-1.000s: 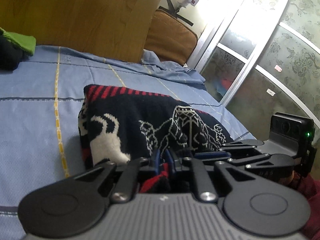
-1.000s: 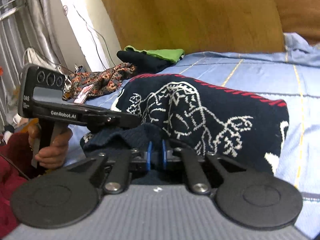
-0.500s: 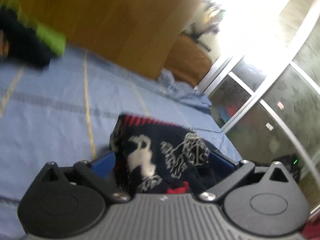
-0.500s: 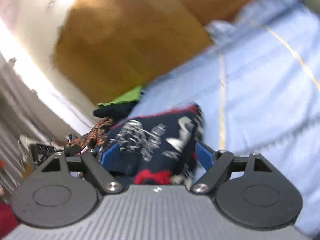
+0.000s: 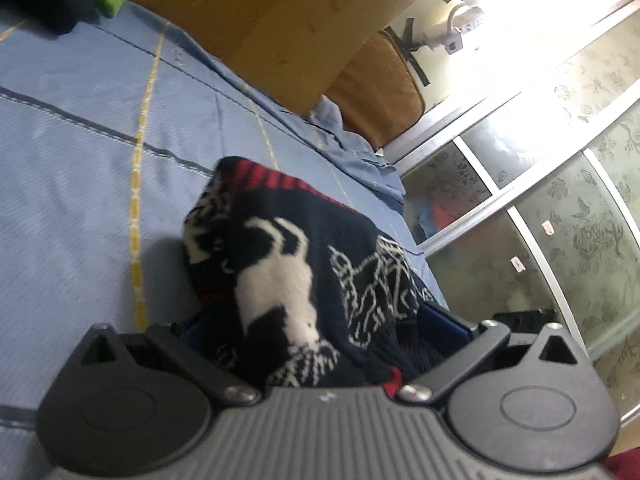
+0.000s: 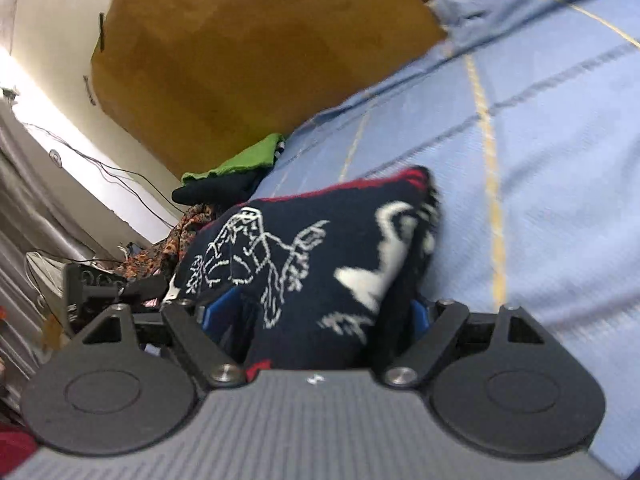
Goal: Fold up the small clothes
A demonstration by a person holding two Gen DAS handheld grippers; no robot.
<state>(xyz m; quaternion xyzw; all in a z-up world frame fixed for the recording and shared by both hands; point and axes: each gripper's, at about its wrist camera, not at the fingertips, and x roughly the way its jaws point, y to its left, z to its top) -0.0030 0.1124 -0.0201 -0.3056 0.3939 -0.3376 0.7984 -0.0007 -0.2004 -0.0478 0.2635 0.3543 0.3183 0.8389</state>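
A folded dark navy knit sweater [image 5: 304, 264] with white figures and red trim lies on the blue bedsheet [image 5: 72, 184]. My left gripper [image 5: 320, 328] is open, its blue-padded fingers [image 5: 444, 316] spread around the sweater's near edge, which bulges between them. In the right wrist view the same sweater [image 6: 312, 264] fills the gap of my right gripper [image 6: 316, 312], which is also open, with a blue pad [image 6: 218, 308] on each side of the fabric. The other gripper [image 6: 92, 288] shows at the left of that view.
A wooden headboard [image 5: 256, 12] and brown cushion [image 5: 380, 92] stand behind the bed. A green and black clothes pile [image 6: 236, 172] and a patterned garment [image 6: 172, 244] lie at the far bed edge. Frosted glass doors [image 5: 560, 216] stand at the right.
Both grippers were shut on the sweater's near edge one second ago. They have opened wide and tilted, and the sweater's edge now sits loose between the spread fingers.
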